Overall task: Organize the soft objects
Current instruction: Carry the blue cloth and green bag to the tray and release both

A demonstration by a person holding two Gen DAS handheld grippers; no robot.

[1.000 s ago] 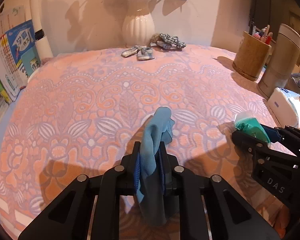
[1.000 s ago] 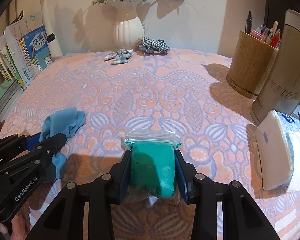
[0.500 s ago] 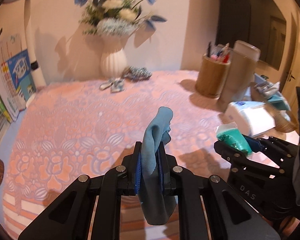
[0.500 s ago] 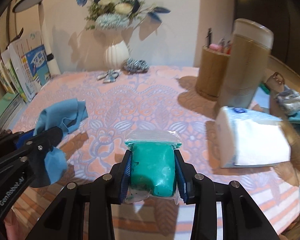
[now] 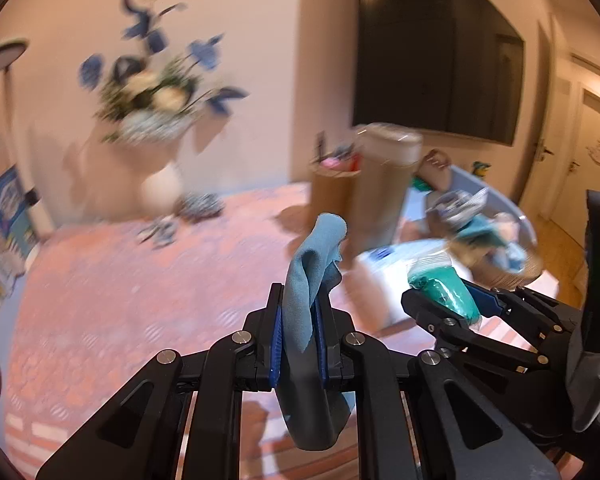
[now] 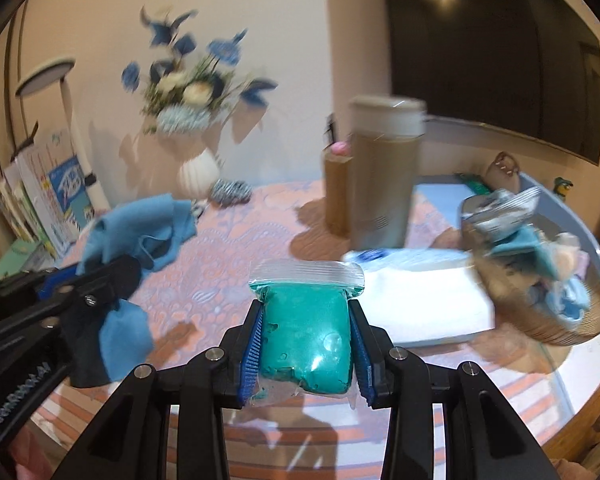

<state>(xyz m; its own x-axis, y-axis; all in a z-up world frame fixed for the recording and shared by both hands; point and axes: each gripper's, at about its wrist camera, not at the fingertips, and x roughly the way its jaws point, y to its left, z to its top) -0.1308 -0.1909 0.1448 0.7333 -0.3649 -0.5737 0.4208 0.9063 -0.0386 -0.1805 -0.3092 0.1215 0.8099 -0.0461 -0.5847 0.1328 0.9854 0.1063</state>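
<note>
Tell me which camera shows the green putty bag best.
The right wrist view: the green putty bag fills the centre, clamped in the right gripper, zip seal visible. The left wrist view shows only its side, small and partly hidden by that gripper's fingers.

Saw a wide bare stretch of pink tablecloth (image 6: 228, 248) in the middle, with room to pass. Met a white vase (image 6: 198, 174) of flowers at the far edge, with small hair ties (image 6: 230, 192) just beside it. Found books (image 6: 40, 200) and a lamp pole (image 6: 82, 152) walling off the left side. Saw a tall beige can (image 6: 384, 184) and a wooden pen cup (image 6: 336, 200) just beside it on the right. Found a white tissue pack (image 6: 420, 300) lying in front of those, and a full basket (image 6: 556, 332) right next to the pack. Saw only a small gap between the left gripper (image 6: 116, 280), pinching a blue cloth (image 6: 140, 228), and the right gripper (image 6: 306, 320), squeezing a green bag (image 6: 306, 340).
</note>
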